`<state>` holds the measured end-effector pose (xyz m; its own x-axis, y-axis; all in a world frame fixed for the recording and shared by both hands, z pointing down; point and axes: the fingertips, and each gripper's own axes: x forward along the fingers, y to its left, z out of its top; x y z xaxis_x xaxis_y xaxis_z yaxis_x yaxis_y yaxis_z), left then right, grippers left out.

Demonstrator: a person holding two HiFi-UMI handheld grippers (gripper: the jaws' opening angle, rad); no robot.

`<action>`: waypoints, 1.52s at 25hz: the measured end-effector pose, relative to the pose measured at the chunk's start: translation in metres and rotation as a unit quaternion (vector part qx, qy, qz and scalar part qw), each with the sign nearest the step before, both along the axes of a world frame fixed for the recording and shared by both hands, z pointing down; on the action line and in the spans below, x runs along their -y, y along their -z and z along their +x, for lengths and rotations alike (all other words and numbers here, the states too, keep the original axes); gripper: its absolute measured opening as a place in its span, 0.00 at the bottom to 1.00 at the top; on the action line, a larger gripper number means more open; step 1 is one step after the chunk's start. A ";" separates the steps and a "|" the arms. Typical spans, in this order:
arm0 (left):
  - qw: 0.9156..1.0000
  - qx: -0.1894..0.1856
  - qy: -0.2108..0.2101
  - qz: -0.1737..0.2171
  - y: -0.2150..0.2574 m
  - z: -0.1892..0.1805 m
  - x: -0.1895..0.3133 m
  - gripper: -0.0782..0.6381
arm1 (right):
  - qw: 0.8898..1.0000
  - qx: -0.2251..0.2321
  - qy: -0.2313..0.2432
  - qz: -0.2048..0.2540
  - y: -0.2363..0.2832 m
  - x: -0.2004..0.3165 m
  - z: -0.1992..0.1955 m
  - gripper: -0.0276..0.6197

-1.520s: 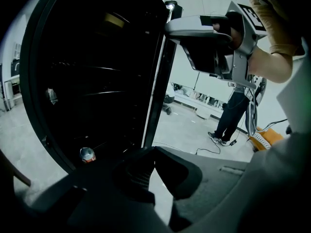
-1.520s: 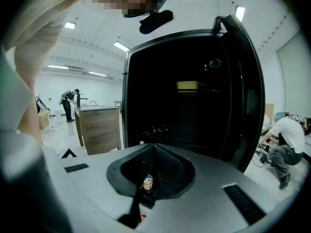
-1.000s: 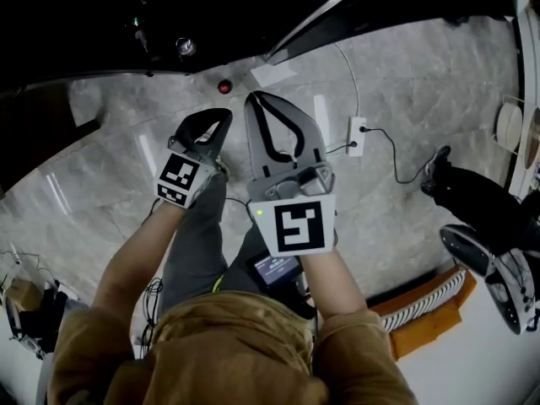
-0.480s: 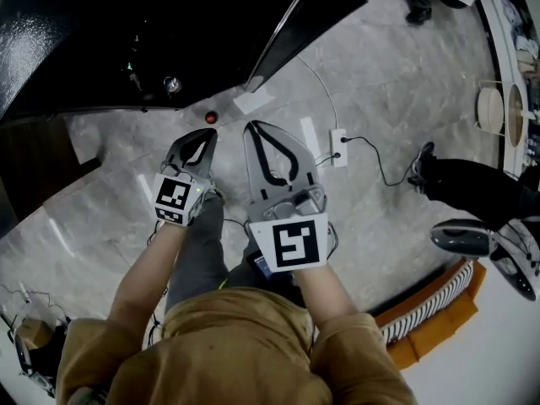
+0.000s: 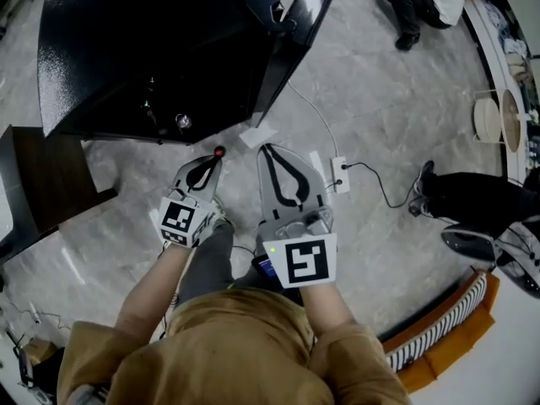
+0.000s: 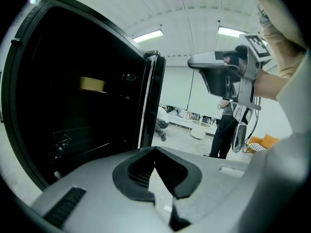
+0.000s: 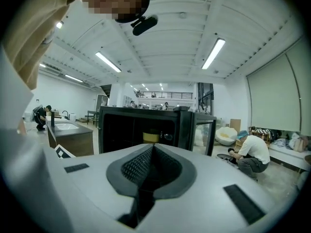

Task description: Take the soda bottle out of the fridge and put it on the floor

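— Over at the black fridge (image 5: pixel 143 49), what's inside?

— Its glass-paned door (image 5: pixel 297 24) stands swung open toward one o'clock. The inside is dark. Looking along the right gripper (image 5: pixel 270 150), I make out one yellowish thing (image 7: pixel 151 136) on a shelf, with a small shiny round thing (image 7: pixel 167 136) just beside it at three o'clock. What the yellow thing is, I can't tell.

— And the soda bottle?

— Neither gripper has it. On the grey floor (image 5: pixel 380 125) by the fridge's foot sits a small red cap (image 5: pixel 219 151), just past the tip of the left gripper (image 5: pixel 213 162), at its twelve o'clock. It may be the bottle seen from straight above; I can't say for sure.

— How are the hands?

— Both forearms (image 5: pixel 148 277) reach forward side by side, marker cubes (image 5: pixel 299 260) facing up. The left gripper points toward twelve o'clock, tilted a bit downward, its jaws pressed together with nothing between them. The right one lies just beside it at three o'clock, nearly level, aimed at the fridge front. Its jaws are likewise closed tight on nothing.

— Anything else nearby?

— A white power strip (image 5: pixel 339 174) on the floor, at two o'clock of the right gripper.
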<state>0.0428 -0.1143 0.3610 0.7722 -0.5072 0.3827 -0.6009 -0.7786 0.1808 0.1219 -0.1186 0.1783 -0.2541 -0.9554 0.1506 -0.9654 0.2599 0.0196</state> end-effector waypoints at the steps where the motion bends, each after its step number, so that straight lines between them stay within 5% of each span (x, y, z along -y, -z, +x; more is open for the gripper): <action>1: 1.000 0.000 -0.003 0.000 0.004 0.002 -0.003 0.11 | 1.000 0.000 -0.003 0.005 0.005 -0.001 0.003 0.05; 24: 0.999 -0.016 -0.012 0.045 0.097 0.055 -0.042 0.11 | 0.998 0.045 -0.006 0.053 0.079 -0.045 0.077 0.05; 38: 0.991 -0.050 0.035 0.117 0.196 0.034 -0.051 0.11 | 0.994 0.035 0.022 0.098 0.144 -0.075 0.094 0.05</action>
